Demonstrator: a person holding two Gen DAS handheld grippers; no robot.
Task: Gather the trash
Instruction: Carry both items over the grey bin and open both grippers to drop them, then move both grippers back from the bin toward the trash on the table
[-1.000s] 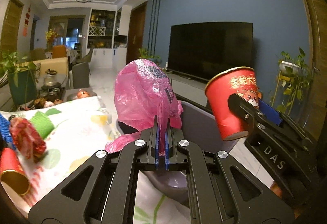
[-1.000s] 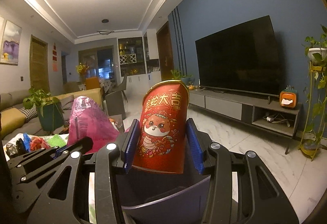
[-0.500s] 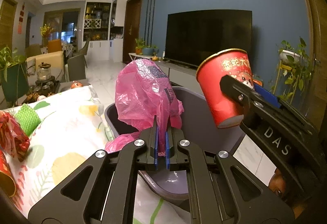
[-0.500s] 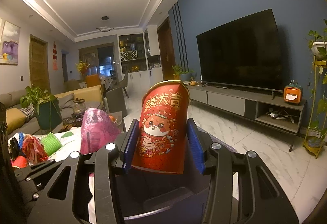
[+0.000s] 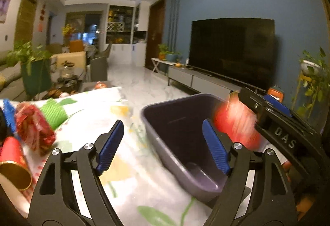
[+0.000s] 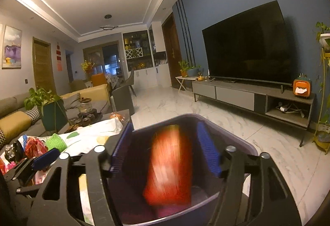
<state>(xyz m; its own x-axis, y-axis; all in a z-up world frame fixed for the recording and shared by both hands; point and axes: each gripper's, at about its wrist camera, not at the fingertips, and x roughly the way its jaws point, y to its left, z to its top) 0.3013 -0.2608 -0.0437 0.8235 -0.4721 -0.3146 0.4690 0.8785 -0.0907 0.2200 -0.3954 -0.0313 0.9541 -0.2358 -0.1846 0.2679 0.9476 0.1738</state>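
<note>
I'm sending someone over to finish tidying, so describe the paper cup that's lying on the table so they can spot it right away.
Start at the table with the flowered cloth, opposite the big TV. On its near left end sits a cluster of trash; the paper cup lies on its side at the cluster's front edge. It is plain red with a gold rim, unlike the crinkly red wrapper and green mesh behind it.

My left gripper is looking like glossy black plastic, two angular arms with triangular cutouts, each wearing a silver round-head screw or two up near the fingers. Those are sporting ribbed blue pads on the inner faces. My right gripper is showing the same build: black frame, cutouts, silver screws, ribbed blue pads. From the left camera its side is reading "DAS" in pale raised letters, with a blue pad peeking out on top.
</note>
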